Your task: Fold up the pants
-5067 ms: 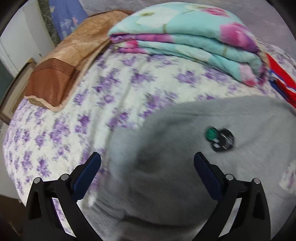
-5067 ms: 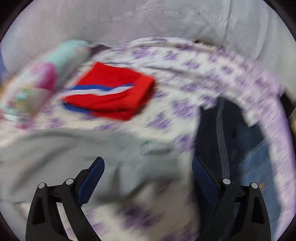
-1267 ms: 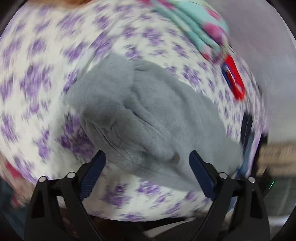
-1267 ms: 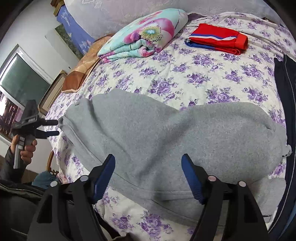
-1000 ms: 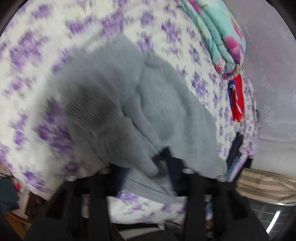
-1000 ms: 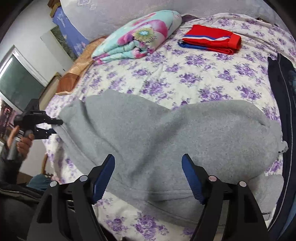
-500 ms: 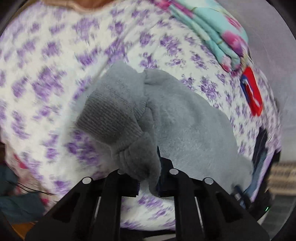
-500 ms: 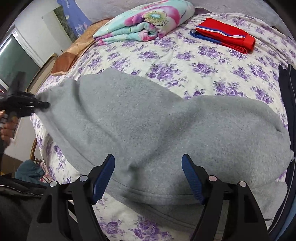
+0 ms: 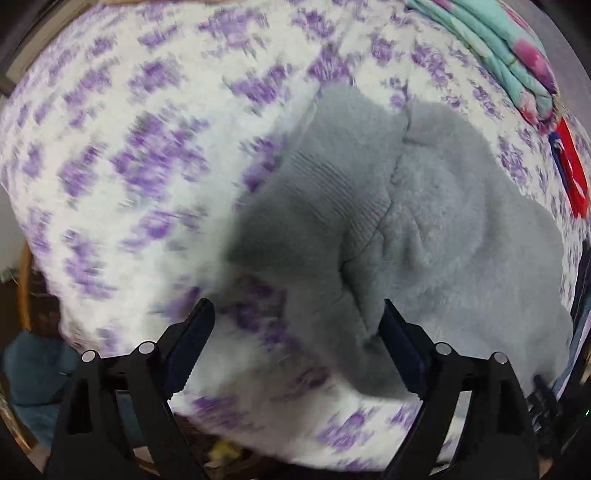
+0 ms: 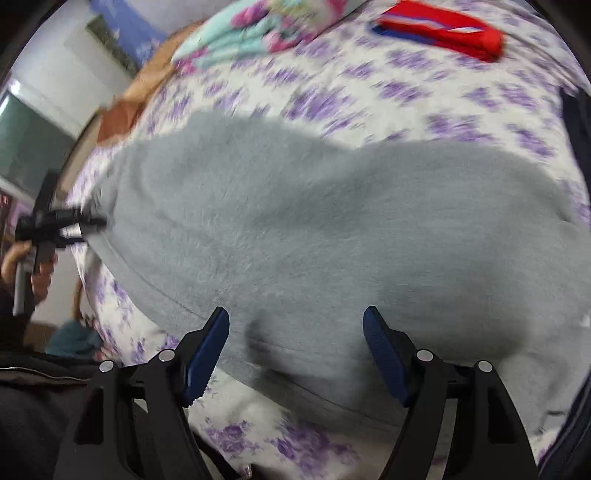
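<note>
The left claw (image 9: pixel 293 343) is wide; its jaws have just been opening, and the pads press on nothing. Between them, in the left wrist view, there is the flowered bed sheet (image 9: pixel 122 173) on the left side and the edge of the grey pants (image 9: pixel 424 229) on the right side. The ribbed cuff (image 9: pixel 332 192) of the pants lies just above the claw, a bit crumpled, w/ a dark shadow at its lower left. I cannot tell if the right pad touches the cloth or only stands in front of it.

The right claw (image 10: pixel 295 343) is also wide and holds nothing. It hangs over the near edge of the pants (image 10: pixel 332 229), which fill the space between the two pads. In this view the pants lie spread across the bed, approx from the left edge of the bed to the right side. At the far left, a hand (image 10: pixel 26 266) holds the left claw (image 10: pixel 79 225) just beside the end of the pants.

Further away on the bed: a folded floral blanket (image 10: pixel 266 26) at the top, a folded red garment (image 10: pixel 443 29) to the right of it, and an orange-brown cloth (image 10: pixel 147 85) to the left. A dark garment (image 10: pixel 580 110) lies at the right edge. Both views are blurred.
</note>
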Tool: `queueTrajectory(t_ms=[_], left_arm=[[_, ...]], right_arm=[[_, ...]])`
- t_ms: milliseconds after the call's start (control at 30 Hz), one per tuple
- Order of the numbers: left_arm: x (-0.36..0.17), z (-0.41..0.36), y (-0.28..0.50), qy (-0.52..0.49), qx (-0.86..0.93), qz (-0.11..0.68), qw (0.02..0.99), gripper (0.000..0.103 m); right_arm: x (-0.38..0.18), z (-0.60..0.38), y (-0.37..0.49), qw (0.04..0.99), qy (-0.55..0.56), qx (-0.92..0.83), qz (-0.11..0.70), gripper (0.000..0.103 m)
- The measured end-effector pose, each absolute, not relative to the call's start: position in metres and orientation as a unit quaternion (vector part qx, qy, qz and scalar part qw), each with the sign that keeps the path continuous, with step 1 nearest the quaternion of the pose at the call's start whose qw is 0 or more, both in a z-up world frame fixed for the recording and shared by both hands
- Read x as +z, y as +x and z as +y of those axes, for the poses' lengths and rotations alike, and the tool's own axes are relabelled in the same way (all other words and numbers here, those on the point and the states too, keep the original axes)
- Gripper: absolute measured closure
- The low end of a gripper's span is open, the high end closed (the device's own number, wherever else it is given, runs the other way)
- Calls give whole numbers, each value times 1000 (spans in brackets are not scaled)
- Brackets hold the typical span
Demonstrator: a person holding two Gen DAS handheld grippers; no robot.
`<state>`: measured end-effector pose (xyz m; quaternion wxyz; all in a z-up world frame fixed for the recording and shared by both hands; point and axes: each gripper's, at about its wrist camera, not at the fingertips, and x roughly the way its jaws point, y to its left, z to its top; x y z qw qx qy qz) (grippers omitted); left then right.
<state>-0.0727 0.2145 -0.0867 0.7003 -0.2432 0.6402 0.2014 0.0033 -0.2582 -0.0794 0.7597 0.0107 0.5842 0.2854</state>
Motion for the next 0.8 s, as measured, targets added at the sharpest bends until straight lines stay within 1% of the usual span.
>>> queueTrajectory(t_ms=[100, 200, 267, 300, 333, 400, 467, 500, 533, 567, 633, 700, 733, 800], left_arm=[[-53, 227, -83, -224, 227, 615, 722, 17], [-24, 231, -88, -197, 258, 577, 750, 17], [-10, 209, -82, -183, 207, 545, 791, 16], [-8, 195, -77, -170, 175, 536, 808, 10], [-10, 179, -69, -149, 143, 537, 818, 6], [-28, 152, -57, -103, 114, 570, 807, 6], [-58, 141, -48, -84, 119, 607, 781, 6], [-70, 140, -46, -75, 140, 617, 771, 6], [-81, 141, -44, -63, 162, 622, 764, 6], [-89, 141, -42, -52, 175, 624, 760, 5], [-94, 136, -39, -32, 182, 624, 759, 4], [-94, 136, -36, -21, 176, 631, 755, 4], [-94, 139, -36, -27, 173, 633, 754, 4], [-97, 144, -36, -40, 167, 639, 750, 4]], right_arm=[[-62, -305, 6, 792, 54, 237, 561, 27], [-54, -362, 16, 821, 100, 137, 545, 27], [-56, -396, 22, 824, 155, 87, 539, 27], [-59, -407, 25, 819, 182, 72, 540, 27], [-62, -413, 28, 814, 204, 70, 539, 27], [-69, -416, 37, 814, 212, 64, 537, 27], [-76, -408, 50, 816, 201, 64, 538, 28], [-82, -404, 58, 814, 202, 65, 540, 40], [-87, -401, 65, 810, 202, 64, 546, 74], [-93, -399, 71, 803, 196, 57, 560, 88], [-82, -397, 73, 812, 191, 47, 549, 92], [-53, -392, 65, 832, 190, 66, 517, 92], [-29, -391, 56, 841, 194, 88, 498, 92], [1, -393, 39, 847, 195, 110, 483, 92]])
